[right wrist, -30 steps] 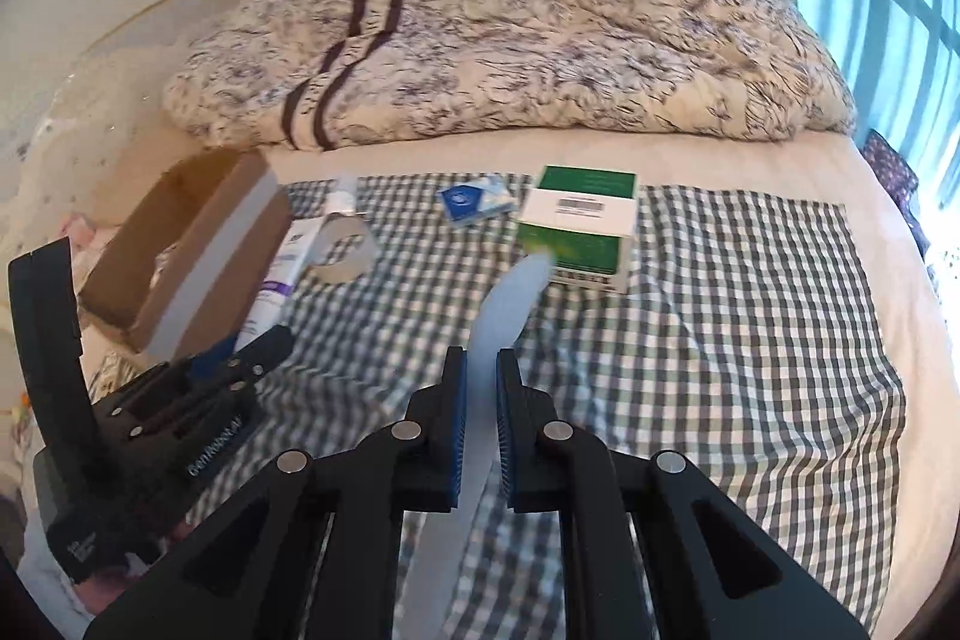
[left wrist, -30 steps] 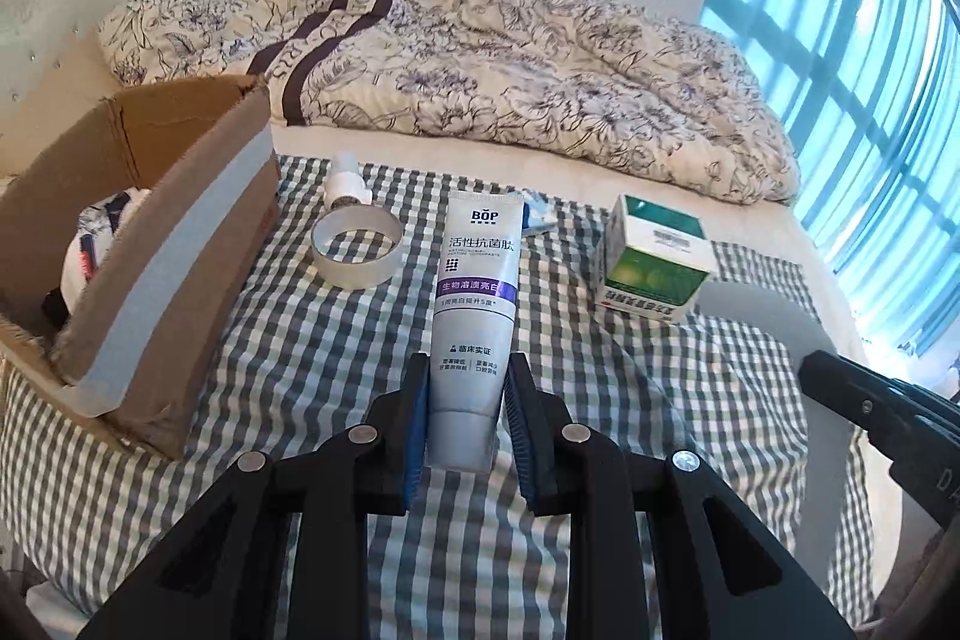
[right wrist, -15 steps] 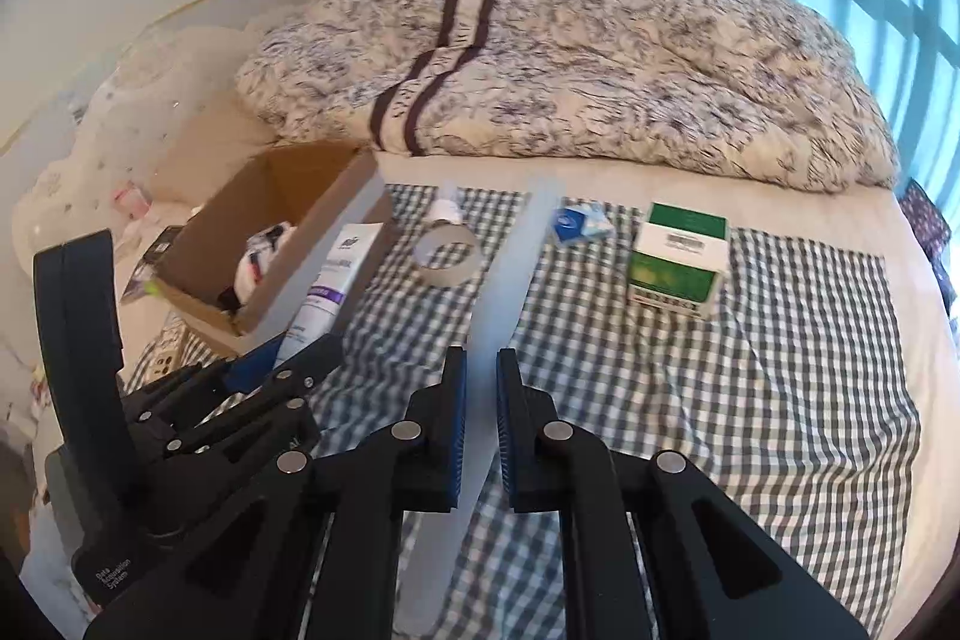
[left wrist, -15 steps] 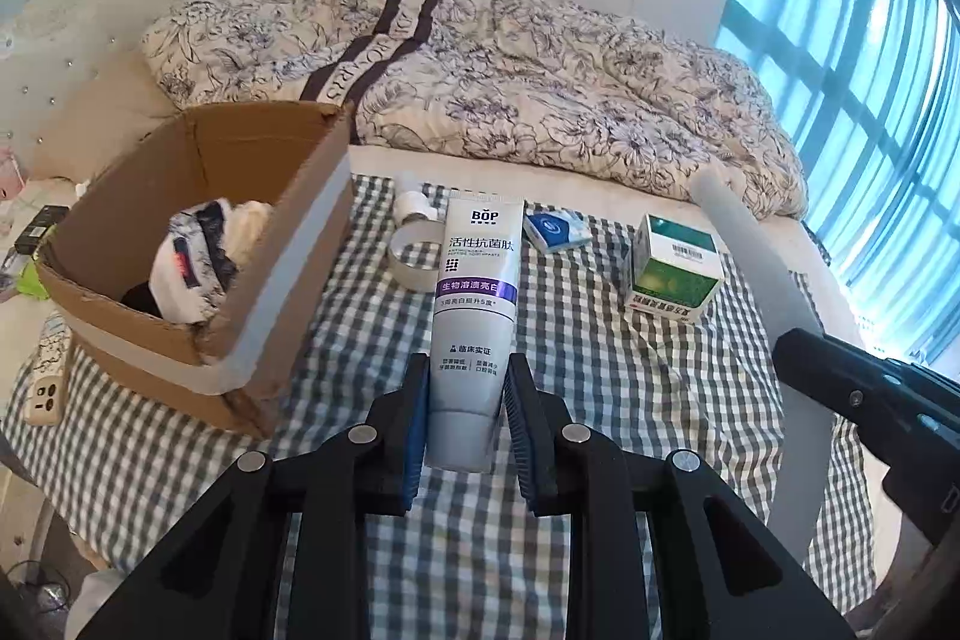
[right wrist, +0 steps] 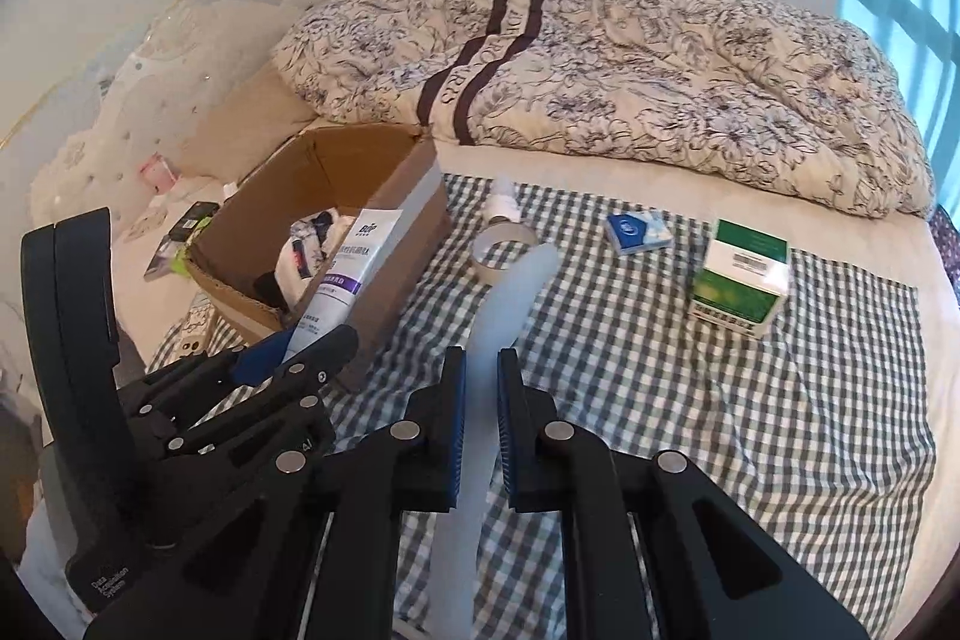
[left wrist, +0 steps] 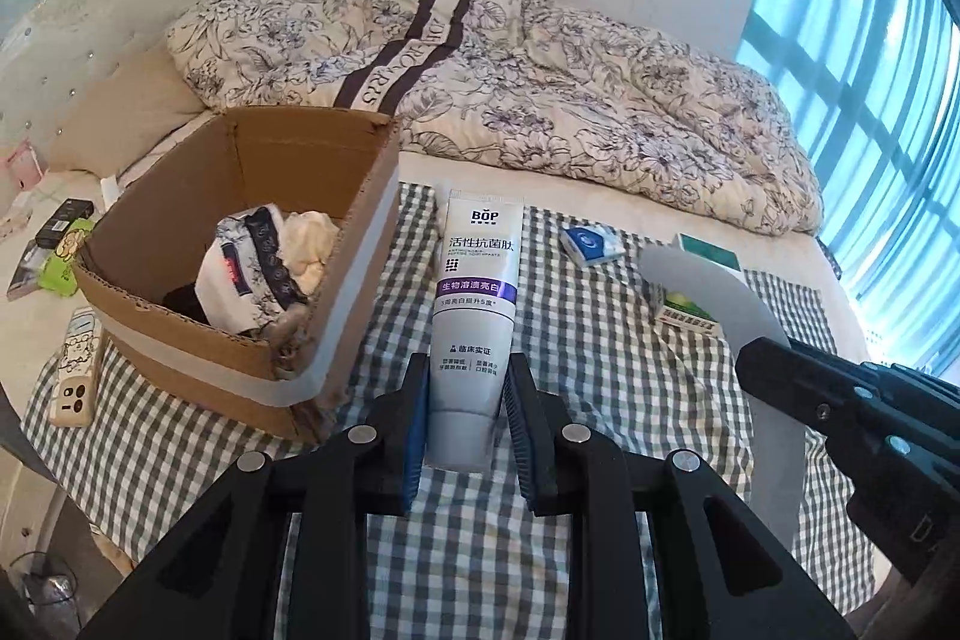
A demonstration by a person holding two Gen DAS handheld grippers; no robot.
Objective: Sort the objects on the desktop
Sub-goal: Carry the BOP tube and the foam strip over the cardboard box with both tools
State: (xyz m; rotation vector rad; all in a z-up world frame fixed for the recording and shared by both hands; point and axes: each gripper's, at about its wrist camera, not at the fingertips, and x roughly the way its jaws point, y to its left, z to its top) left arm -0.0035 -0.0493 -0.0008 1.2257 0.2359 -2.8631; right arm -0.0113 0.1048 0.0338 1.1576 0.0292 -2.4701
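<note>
Left wrist view: the left gripper (left wrist: 467,415) occupies the lower centre of the frame, its two fingers pinching the crimped end of a grey-and-white toothpaste tube (left wrist: 475,304), which points up the frame over the checked cloth (left wrist: 606,376). To the left of the tube stands an open cardboard box (left wrist: 336,274) banded with pale tape and holding crumpled fabric (left wrist: 258,268). At centre right a small blue-and-white packet (left wrist: 591,245) lies on the cloth. The right gripper (left wrist: 852,412) enters from the right edge, clamped on a pale flat strip (left wrist: 732,316) that partly hides a green-and-white carton (left wrist: 690,307). A phone (left wrist: 77,370) lies at the left edge, beside the box.

Right wrist view: the right gripper (right wrist: 481,421) fills the lower centre, its fingers pressed onto the pale flat strip (right wrist: 510,304), which extends up the frame toward a tape roll (right wrist: 503,250) lying on the checked cloth (right wrist: 690,412). A small white bottle (right wrist: 503,205) lies just above the roll. The left gripper (right wrist: 294,358) appears at lower left, carrying the toothpaste tube (right wrist: 354,268) in front of the cardboard box (right wrist: 408,232). The blue-and-white packet (right wrist: 637,232) sits at upper centre and the green-and-white carton (right wrist: 741,277) at centre right. A floral quilt (right wrist: 600,64) is bunched across the upper part of both frames.
</note>
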